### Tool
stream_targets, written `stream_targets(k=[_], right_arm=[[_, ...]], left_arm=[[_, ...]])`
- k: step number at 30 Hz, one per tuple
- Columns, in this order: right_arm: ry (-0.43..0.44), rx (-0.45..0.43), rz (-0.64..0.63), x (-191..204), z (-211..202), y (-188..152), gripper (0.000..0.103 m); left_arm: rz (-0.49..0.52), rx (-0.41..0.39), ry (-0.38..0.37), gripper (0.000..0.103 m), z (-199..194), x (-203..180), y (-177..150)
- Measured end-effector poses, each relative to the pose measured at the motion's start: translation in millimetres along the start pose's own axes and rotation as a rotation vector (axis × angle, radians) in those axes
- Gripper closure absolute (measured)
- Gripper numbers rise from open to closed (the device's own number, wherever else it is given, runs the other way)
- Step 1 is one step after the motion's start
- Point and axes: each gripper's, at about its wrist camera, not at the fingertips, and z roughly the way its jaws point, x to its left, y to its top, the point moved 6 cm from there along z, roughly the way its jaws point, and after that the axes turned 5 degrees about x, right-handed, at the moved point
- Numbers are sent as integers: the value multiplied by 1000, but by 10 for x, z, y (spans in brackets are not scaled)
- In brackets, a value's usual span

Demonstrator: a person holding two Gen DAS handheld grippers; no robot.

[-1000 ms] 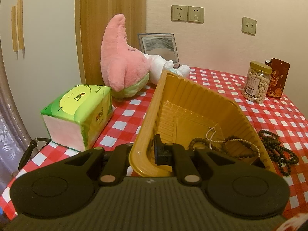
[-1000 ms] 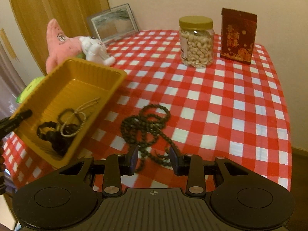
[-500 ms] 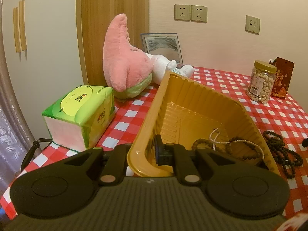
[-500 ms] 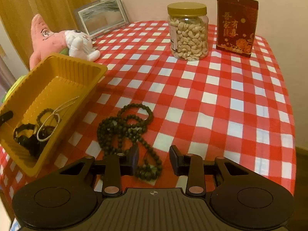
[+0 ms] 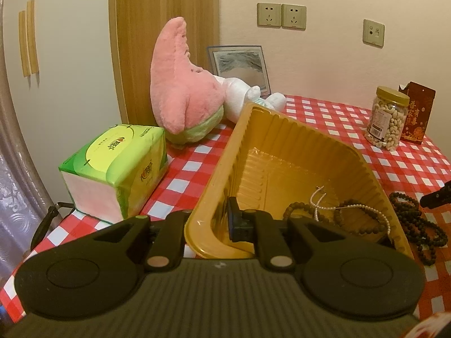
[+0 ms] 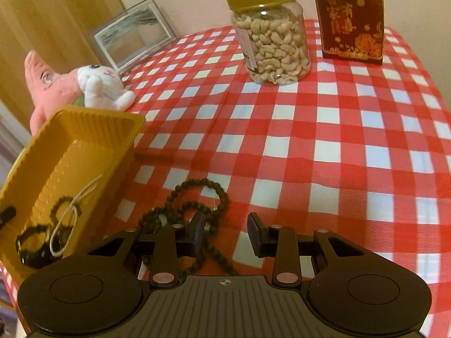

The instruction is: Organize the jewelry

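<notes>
**Tray tipped at the table's near-left corner, beads loose beside it**

Left wrist view: the left gripper (image 5: 225,222) is clenched on the near wall of the yellow tray (image 5: 284,129), which tilts with bracelets (image 5: 358,217) gathered at its low end. The tissue pack (image 5: 115,166) stands just left, near the table edge.

The right gripper (image 6: 225,233) hangs with jaws apart, nothing between them, over the dark bead necklace (image 6: 197,211) just beside the tray. Bare checked tablecloth (image 6: 352,146) stretches to the cashew jar (image 6: 270,33).

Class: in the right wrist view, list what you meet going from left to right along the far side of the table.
Pink plush → white plush → picture frame → jar of cashews → dark red box.
</notes>
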Motion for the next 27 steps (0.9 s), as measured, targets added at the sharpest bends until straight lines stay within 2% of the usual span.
stream_targets(k=[6, 11, 14, 21, 27], right_arm=[[33, -1, 55, -12, 122, 60, 80], [36, -13, 48, 32, 160, 58, 94], [24, -54, 5, 105, 99, 58, 96], [58, -169, -28, 305, -305, 118, 96], [84, -196, -61, 508, -677, 92, 96]], left_arm=[[0, 10, 6, 92, 25, 0, -11], [0, 12, 6, 92, 27, -1, -9], [3, 12, 7, 92, 29, -4, -9], [4, 14, 8, 92, 42, -8, -13], [0, 12, 13, 92, 44, -19, -11]])
